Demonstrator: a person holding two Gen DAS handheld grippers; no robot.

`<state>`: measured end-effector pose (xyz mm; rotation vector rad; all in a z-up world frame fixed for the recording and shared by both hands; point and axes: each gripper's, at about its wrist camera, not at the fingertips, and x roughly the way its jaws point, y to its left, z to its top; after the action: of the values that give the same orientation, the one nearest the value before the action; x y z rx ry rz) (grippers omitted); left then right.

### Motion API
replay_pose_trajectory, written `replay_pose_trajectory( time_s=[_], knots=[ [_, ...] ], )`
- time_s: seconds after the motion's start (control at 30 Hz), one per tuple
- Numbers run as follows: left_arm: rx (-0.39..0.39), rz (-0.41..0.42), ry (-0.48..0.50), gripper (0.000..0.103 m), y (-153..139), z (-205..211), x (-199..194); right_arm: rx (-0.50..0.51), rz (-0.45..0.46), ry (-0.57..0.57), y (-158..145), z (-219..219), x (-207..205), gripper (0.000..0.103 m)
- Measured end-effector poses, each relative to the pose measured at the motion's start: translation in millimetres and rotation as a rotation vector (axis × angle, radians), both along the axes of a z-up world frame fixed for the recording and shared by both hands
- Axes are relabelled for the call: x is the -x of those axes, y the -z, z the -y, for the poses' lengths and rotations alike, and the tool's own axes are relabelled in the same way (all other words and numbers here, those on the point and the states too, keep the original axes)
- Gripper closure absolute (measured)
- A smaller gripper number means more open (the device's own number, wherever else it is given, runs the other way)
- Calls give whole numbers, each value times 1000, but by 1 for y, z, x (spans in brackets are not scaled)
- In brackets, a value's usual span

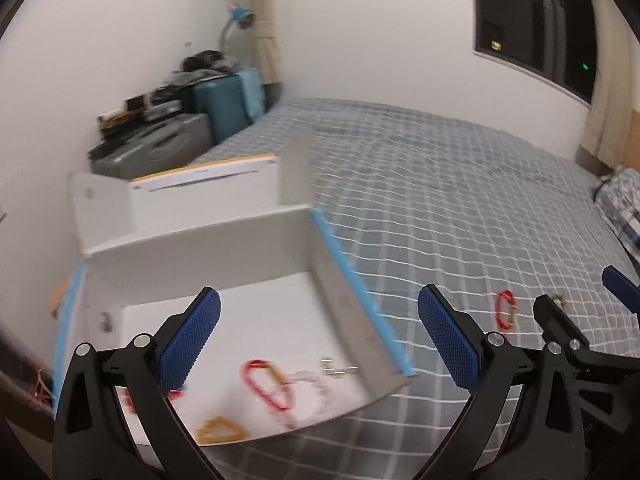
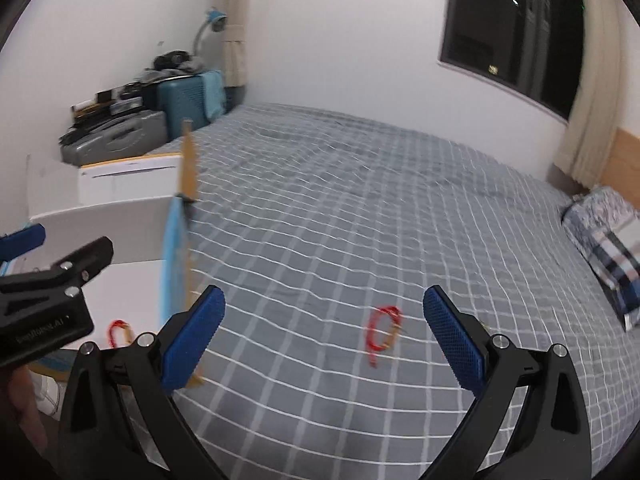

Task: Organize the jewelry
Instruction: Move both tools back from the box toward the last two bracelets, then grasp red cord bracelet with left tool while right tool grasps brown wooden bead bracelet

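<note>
Bedroom with white walls; a bed (image 2: 360, 208) under a grey checked sheet fills most of both views. Far left corner: a teal suitcase (image 1: 228, 104), a grey case (image 1: 160, 148) and dark clutter stacked against the wall. Dark window (image 2: 516, 28) on the right wall, pillow (image 2: 612, 248) at the bed's right end.

White open box (image 1: 200, 248) with blue-taped edges sits on the left side of the bed, flaps up. Inside on its floor: a red carabiner-style clip (image 1: 266, 384), a yellow triangular piece (image 1: 220, 432), and small silvery pieces (image 1: 332, 372), all blurred. A further red item shows partly behind the left finger; cannot tell what it is.

Another red clip (image 2: 382, 330) lies on the sheet to the right of the box, well apart from it.

Left gripper (image 1: 320, 344) hangs over the near right corner of the box, jaws spread wide, nothing between them. Right gripper (image 2: 324, 340) hangs above the sheet, jaws also released, the red clip on the sheet showing between its blue pads (image 2: 456, 344) but not touched.
</note>
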<state>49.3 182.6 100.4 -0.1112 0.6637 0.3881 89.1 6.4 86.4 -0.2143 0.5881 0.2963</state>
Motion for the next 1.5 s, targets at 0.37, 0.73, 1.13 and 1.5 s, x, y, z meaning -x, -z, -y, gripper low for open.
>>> replay_pose_trajectory(
  time_s=[0.37,0.73,1.13,1.5],
  knots=[
    [22,-48,148,6,39,88,-80,-13,-55,159,33,95,-57,8],
    [41,-133,222,6,103,137,-155,-74,-198,238,85,170,-134,8],
    [30,-199,341,6,157,170,-197,-98,-347,275,139,201,-186,8],
    [29,-233,376,6,183,181,-207,-99,-420,274,168,201,-202,15]
  ],
)
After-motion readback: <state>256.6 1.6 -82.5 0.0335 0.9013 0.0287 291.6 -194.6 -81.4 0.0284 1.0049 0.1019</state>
